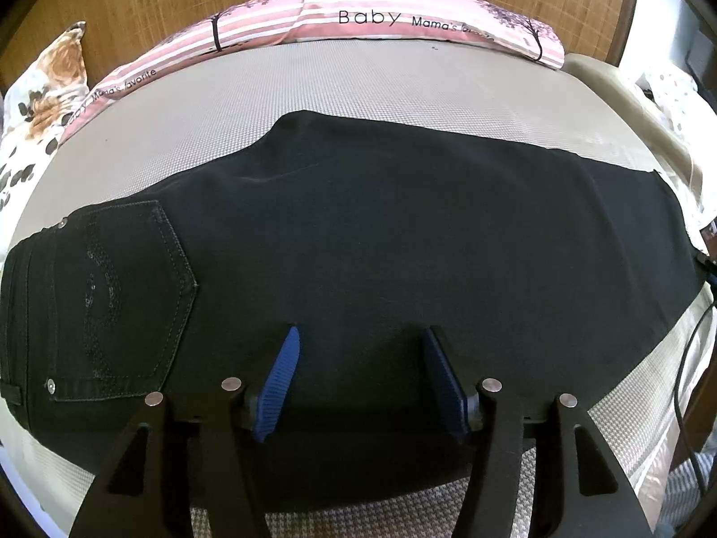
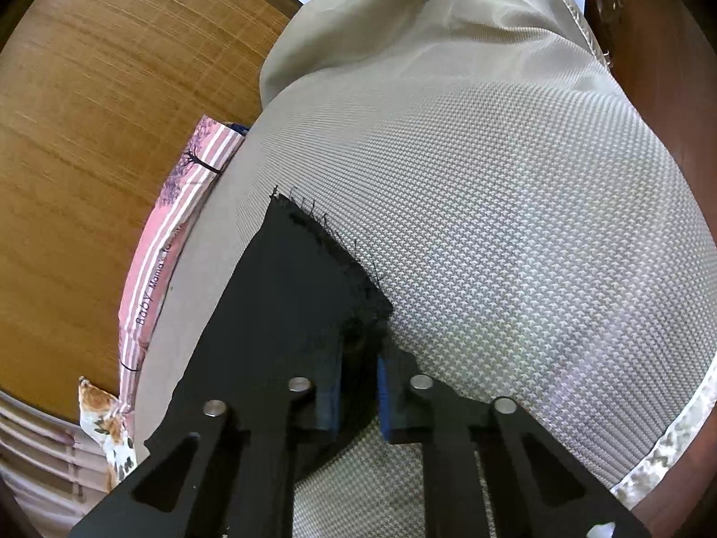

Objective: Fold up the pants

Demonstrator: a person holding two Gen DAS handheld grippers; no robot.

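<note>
Black pants [image 1: 358, 233] laid flat on the bed [image 1: 358, 85], already doubled leg on leg; long axis running left to right across the left wrist view, waistband and back pocket [image 1: 130, 296] at lower left of frame, hem [image 1: 663, 179] at right edge. Left claw [image 1: 360, 336] parked over the near edge of the thigh region, blue pads well apart, nothing between them but flat cloth underneath; not gripping. Right claw [image 2: 360, 354] at the hem end, near corner of the cuff: pads drawn close together with the frayed hem [image 2: 340, 269] bunched dark between them in lower centre of the right wrist view; judged pinched on the cloth, though the pad faces themselves sit in shadow. Right hand therefore the nearer one to the hem, left hand nearer the waist half. Judged next move: hem carried along the long axis toward the waistband, i.e. toward lower left of the left wrist frame. Open mattress visible beyond the far edge of the pants up to the pink striped pillow [image 1: 367, 18]; bare textured mat [image 2: 515, 224] to the right of the hem. Near edge tight: mattress border [image 2: 672, 439] at lower right. Black cable [image 1: 690, 358] hanging at right of frame, possible snag.
</note>
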